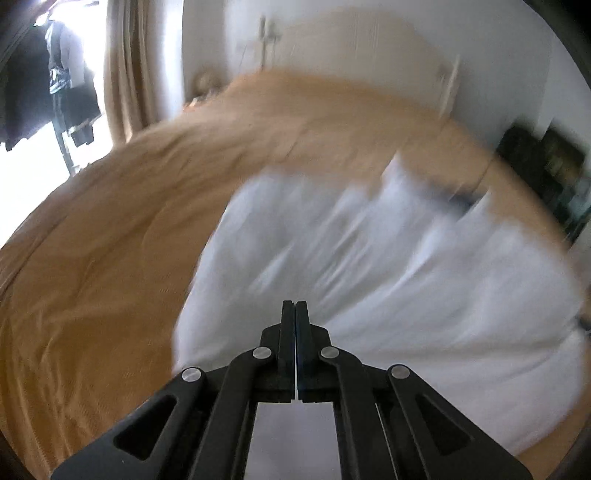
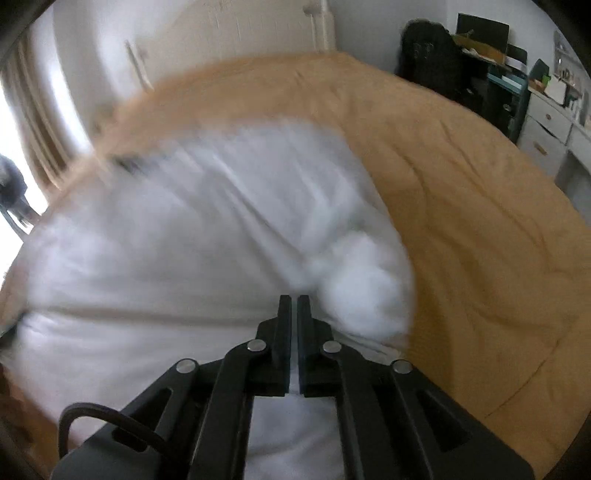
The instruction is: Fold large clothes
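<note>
A large white garment (image 1: 369,258) lies spread on a bed with an orange-tan cover (image 1: 110,240), blurred by motion. My left gripper (image 1: 295,303) is shut at the garment's near edge. Creases fan out from its tips, and only a thin pale line shows between its pads. In the right wrist view the same white garment (image 2: 166,240) fills the left and middle. My right gripper (image 2: 294,297) is shut with white cloth in the narrow slit between its fingers. A bunched fold (image 2: 365,291) is raised just right of its tips.
The orange-tan cover (image 2: 480,221) stretches bare to the right of the garment. A pale headboard (image 2: 240,33) and wall stand behind the bed. A dark chair (image 2: 428,55) and a cluttered desk (image 2: 546,103) are at the right. A curtain (image 1: 129,74) and bright window are at the left.
</note>
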Demonstrator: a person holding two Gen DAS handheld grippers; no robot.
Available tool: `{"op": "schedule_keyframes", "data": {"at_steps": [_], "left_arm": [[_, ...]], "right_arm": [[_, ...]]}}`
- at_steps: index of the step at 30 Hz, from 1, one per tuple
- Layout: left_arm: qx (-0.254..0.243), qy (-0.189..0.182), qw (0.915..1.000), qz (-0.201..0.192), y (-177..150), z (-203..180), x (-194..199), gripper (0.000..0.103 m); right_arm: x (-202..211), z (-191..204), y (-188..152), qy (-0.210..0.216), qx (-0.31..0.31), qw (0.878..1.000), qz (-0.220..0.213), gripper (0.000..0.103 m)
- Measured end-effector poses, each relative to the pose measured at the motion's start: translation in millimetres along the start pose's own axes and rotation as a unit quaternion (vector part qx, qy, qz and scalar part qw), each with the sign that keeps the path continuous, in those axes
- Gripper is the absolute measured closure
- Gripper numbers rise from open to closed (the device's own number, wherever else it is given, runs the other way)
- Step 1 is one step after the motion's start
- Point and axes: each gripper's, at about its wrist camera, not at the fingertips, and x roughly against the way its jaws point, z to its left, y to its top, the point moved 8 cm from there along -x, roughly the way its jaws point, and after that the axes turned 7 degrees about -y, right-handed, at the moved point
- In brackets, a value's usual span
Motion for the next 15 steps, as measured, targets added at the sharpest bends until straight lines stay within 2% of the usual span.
{"op": "schedule_keyframes", "data": {"at_steps": [2, 4, 6, 7, 9, 10, 12, 14, 15], "left_arm": [[-0.014, -0.062, 0.9979, -0.008, 26.0, -44.0, 2.1, 0.097], [-0.043, -0.098, 0.9942, 0.010, 36.8, -86.2, -20.3, 0.093], [-0.057, -0.112, 0.9906, 0.055, 28.5, -107.3, -53.4, 0.090], [-0.061, -0.111, 0.9877, 0.091, 17.1, -113.2, -76.7, 0.090], [-0.062, -0.084, 0.9843, 0.142, -2.1, -98.4, -117.2, 0.095], [-0.045, -0.089, 0.9838, 0.149, -5.1, -85.4, -125.4, 0.101], [-0.004, -0.084, 0.9863, 0.142, 0.4, -51.7, -128.4, 0.102], [0.014, -0.062, 0.9900, 0.126, 8.5, -12.6, -124.5, 0.102], [0.024, -0.066, 0.9897, 0.124, 9.7, 0.4, -123.7, 0.101]], "right_arm": [[27.9, 36.8, 19.1, 0.041, 0.019, 0.999, -0.031, 0.101], [30.9, 86.1, 37.1, 0.080, 0.047, 0.995, -0.034, 0.101], [12.5, 127.7, 43.9, 0.116, 0.062, 0.991, -0.004, 0.101], [-4.3, 146.3, 41.9, 0.128, 0.069, 0.989, 0.024, 0.101], [-39.7, 164.3, 29.5, 0.123, 0.093, 0.985, 0.075, 0.101], [-60.7, 162.4, 20.1, 0.092, 0.112, 0.985, 0.096, 0.103], [-78.7, 145.4, 8.7, 0.079, 0.108, 0.985, 0.111, 0.103], [-84.4, 110.7, 12.8, 0.079, 0.063, 0.988, 0.116, 0.103], [-84.2, 86.3, 19.2, 0.064, 0.044, 0.991, 0.109, 0.103]]}}
